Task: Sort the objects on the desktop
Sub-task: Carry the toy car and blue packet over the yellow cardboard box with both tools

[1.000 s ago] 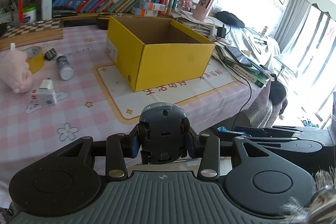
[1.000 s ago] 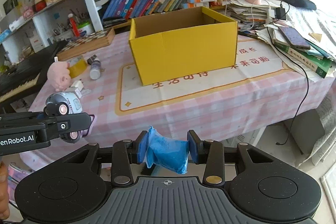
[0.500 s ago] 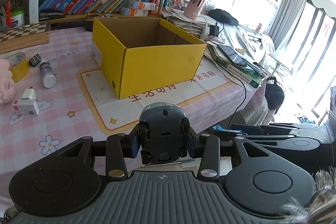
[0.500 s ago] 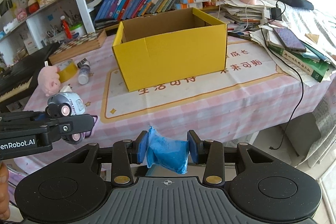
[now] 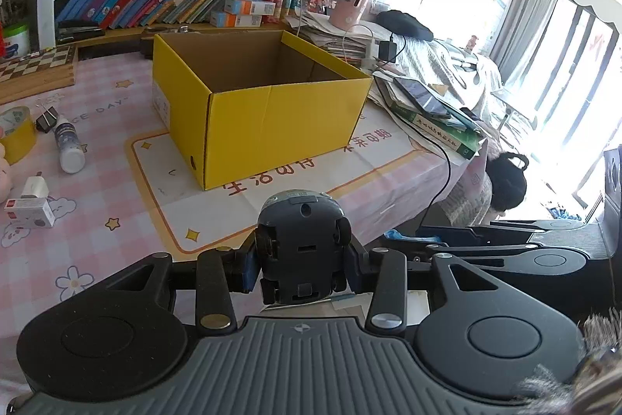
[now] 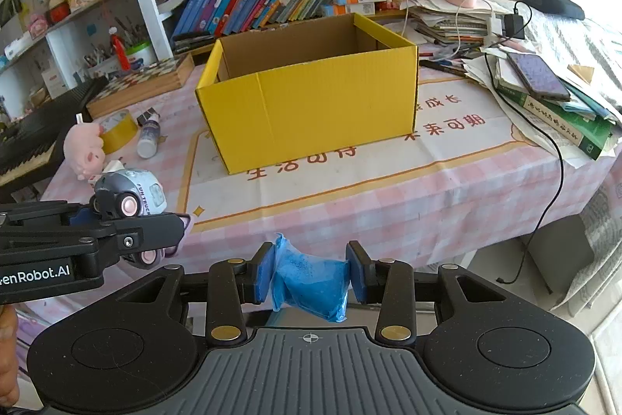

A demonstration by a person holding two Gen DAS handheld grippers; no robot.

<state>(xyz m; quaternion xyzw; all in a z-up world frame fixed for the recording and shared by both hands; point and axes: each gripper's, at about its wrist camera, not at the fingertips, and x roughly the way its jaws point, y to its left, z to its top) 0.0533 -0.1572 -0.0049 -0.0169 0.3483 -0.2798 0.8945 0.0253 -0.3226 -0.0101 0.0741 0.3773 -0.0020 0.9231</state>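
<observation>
An open yellow cardboard box (image 5: 264, 111) (image 6: 311, 104) stands empty on the pink checked table. My left gripper (image 5: 301, 269) is shut on a grey toy truck (image 5: 301, 244), held in the air before the table's near edge. In the right wrist view that truck (image 6: 128, 197) and the left gripper (image 6: 116, 232) show at the left. My right gripper (image 6: 309, 277) is shut on a crumpled blue packet (image 6: 311, 281), also short of the table edge. In the left wrist view the right gripper (image 5: 408, 240) shows at lower right.
Left of the box lie a yellow tape roll (image 5: 15, 133), a white bottle (image 5: 70, 144), a binder clip (image 5: 46, 119), a white charger box (image 5: 29, 211) and a pink plush pig (image 6: 83, 146). A chessboard (image 6: 144, 84) lies behind. Books, a phone (image 6: 538, 74) and a cable (image 6: 552, 162) crowd the right side.
Both grippers have shifted sideways along the table's front with their loads, so the box now sits more central in both views. Neither grip has changed.
</observation>
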